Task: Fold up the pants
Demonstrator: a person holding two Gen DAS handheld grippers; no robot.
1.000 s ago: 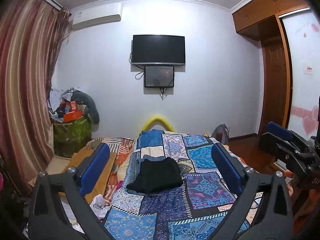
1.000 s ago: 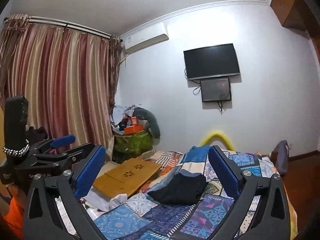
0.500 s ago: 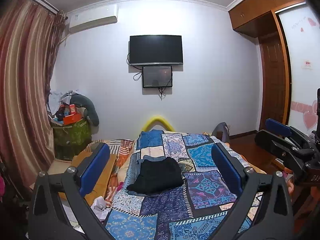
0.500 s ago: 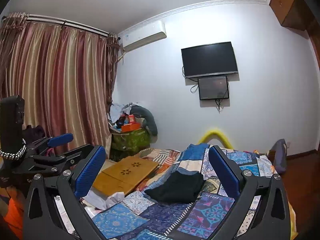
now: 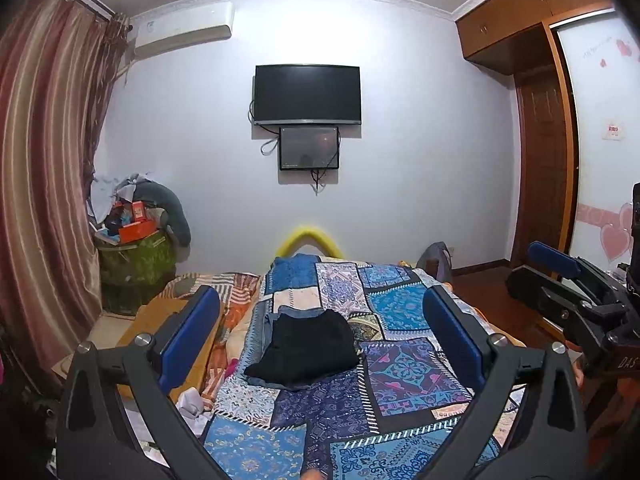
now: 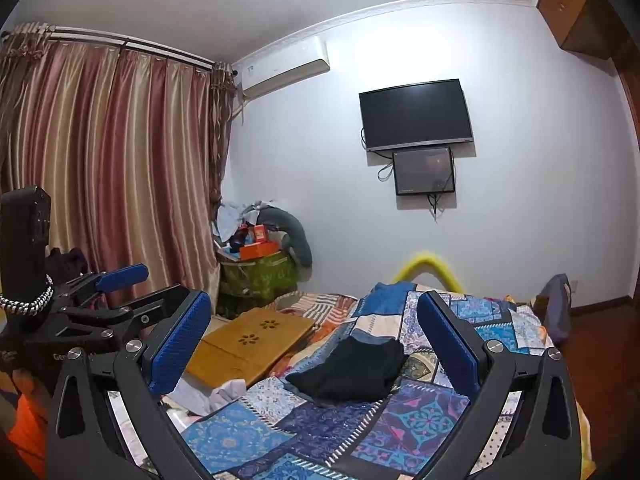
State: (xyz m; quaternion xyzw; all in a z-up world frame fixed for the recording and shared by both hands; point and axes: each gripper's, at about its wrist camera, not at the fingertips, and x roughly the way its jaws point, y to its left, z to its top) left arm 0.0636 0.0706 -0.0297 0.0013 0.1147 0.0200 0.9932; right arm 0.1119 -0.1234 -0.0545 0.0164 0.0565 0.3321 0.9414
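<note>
Both tools are hanging above the near end of the bed, holding nothing. Left tool is sitting with its blue pads spread wide; right tool likewise wide apart. Each is showing at the edge of the other's view.

Black pants are lying mid-bed on the patchwork quilt, already bundled into a compact stack, on top of what is looking like a folded blue denim piece. From the right wrist view the same black pants are lying right of the wooden lap desk, which is resting on the bed's left side, well apart from the tools.

Handling, my read: soft, light, limp knit fabric, nothing fragile. It is going to sag and slump from any pinch point, and the layers are likely to slide apart if only the top one is caught. Quilt underneath is soft too, so a pad digging low is risking grabbing quilt or denim along with it.

Where to hold: I'm suggesting the near edge corners, one tool per corner, pinching through every layer at the fold line. The waistband cannot be told from here, too dark.

Task is looking mostly done, or awaiting one last fold.
</note>
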